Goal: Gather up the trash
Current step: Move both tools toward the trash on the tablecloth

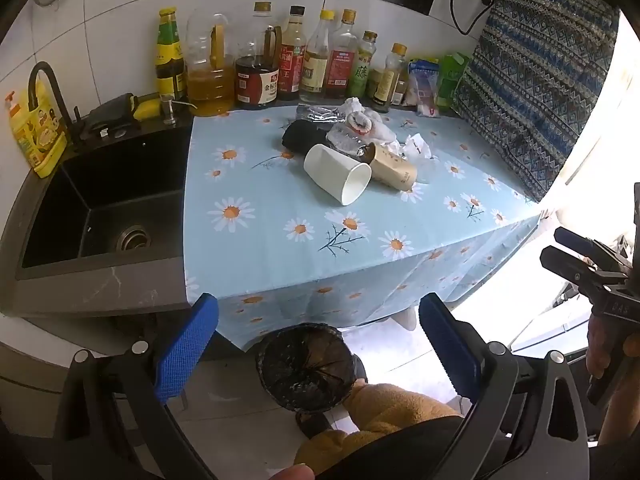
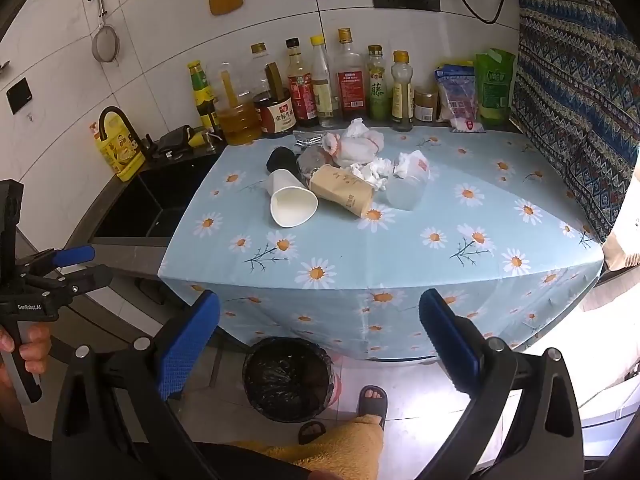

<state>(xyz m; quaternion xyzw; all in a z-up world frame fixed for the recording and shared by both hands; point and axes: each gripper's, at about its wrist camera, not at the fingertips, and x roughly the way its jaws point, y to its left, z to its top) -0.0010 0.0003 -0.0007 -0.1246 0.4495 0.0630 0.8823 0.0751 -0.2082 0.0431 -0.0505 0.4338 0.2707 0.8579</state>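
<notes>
Here, left tool (image 1: 318, 344) and right tool (image 2: 320, 340) both spread wide, holding nothing, above bin (image 2: 288, 380).

My left gripper (image 1: 319, 340) and my right gripper (image 2: 319, 336) both wear bright blue, dimpled pads on black frames. The tablecloth (image 2: 400, 248) before me is pale blue, strewn with white daisies with orange hearts and thin dark stems. On it lie a white paper cup (image 2: 291, 202), a tan paper cup (image 2: 343, 189) with dark printing, crumpled white tissues (image 2: 372, 171) and a black bundle (image 2: 280, 159). The bin (image 2: 287, 380) below is lined with a glossy black bag. The sink (image 1: 108, 200) is matte black, beside a yellow bottle (image 1: 38, 132). The curtain (image 2: 572, 92) shows blue, white and brown zigzag bands.
</notes>
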